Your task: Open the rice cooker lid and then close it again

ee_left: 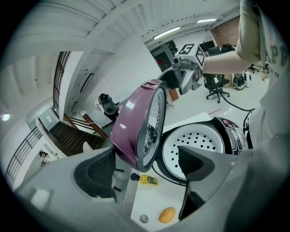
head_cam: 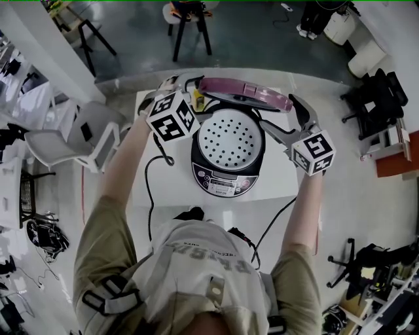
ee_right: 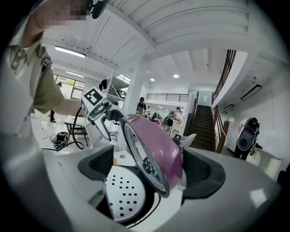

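Head view, rice cooker (head_cam: 226,175): stands mid-way across the white table (head_cam: 278,190), control panel toward 6 o'clock. Strips of bare top show at its 3 and 9 o'clock.
Lid (head_cam: 247,93): purple, stood up open at the pot's 12 o'clock edge, above the perforated white tray (head_cam: 230,139).
Left gripper (head_cam: 175,84): at the cooker's 10 o'clock. Its own view shows the jaws spread wide, holding nothing. The lid's rim stands between them, nearer the left pad (ee_left: 97,170).
Right gripper (head_cam: 298,110): at 2 o'clock, jaws likewise apart around the lid's other rim. Contact cannot be told.
Table clutter: yellow bottle (head_cam: 197,99) at 11 o'clock beside the hinge, with an orange egg-shaped thing (ee_left: 166,215) near it.
Surroundings: grey chair (head_cam: 78,141) just off the table's 9 o'clock edge. Dark stool (head_cam: 190,19) well apart at 12 o'clock.
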Tool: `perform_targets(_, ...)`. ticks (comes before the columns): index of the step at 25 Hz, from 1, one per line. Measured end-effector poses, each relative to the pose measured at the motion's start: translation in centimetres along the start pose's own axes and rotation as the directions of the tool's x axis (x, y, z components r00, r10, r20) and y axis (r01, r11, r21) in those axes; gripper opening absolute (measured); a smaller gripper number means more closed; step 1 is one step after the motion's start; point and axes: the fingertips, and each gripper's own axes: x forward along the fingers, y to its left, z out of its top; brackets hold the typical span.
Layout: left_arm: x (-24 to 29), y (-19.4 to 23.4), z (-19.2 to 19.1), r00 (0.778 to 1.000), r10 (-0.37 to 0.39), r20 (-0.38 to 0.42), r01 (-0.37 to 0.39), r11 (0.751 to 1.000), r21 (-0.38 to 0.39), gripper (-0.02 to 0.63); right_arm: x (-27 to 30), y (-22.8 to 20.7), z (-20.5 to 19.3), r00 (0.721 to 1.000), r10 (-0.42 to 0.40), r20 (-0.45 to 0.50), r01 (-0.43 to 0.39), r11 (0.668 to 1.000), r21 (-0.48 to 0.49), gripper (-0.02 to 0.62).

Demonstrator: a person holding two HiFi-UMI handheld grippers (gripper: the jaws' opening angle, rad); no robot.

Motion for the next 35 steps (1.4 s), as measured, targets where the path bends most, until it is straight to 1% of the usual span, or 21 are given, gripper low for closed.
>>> perform_targets(10,-1.3,-3.5,-0.8,1.0,-0.016,-0.019,0.016,1.0,-0.007,0.445,-1.6,3.2,-1.6,0.998,0.038,-0.039,-0.039,0.999,-0.007,0.449)
perform_targets(22,-2.5,-8.1,-2.4,0.996,-0.055,-0.066,0.056,0.998,0.011,0.445,-3.5,6.9,-4.0,0.99,0.101,-0.099,-0.101,0.995,0.007,0.449)
perform_targets(28,-2.8,-10.3,-3.2,0.992,-0.079,-0.094,0.082,0.996,0.035,0.453,-4.2,8.6,-5.2,0.983,0.136,-0.125,-0.135,0.991,0.017,0.449)
perform_targets(35,-2.9,-12.3,-4.2,0.986,-0.088,-0.142,0.1,0.992,0.08,0.459,-4.6,10.1,-6.5,0.974,0.17,-0.148,-0.167,0.985,0.031,0.449)
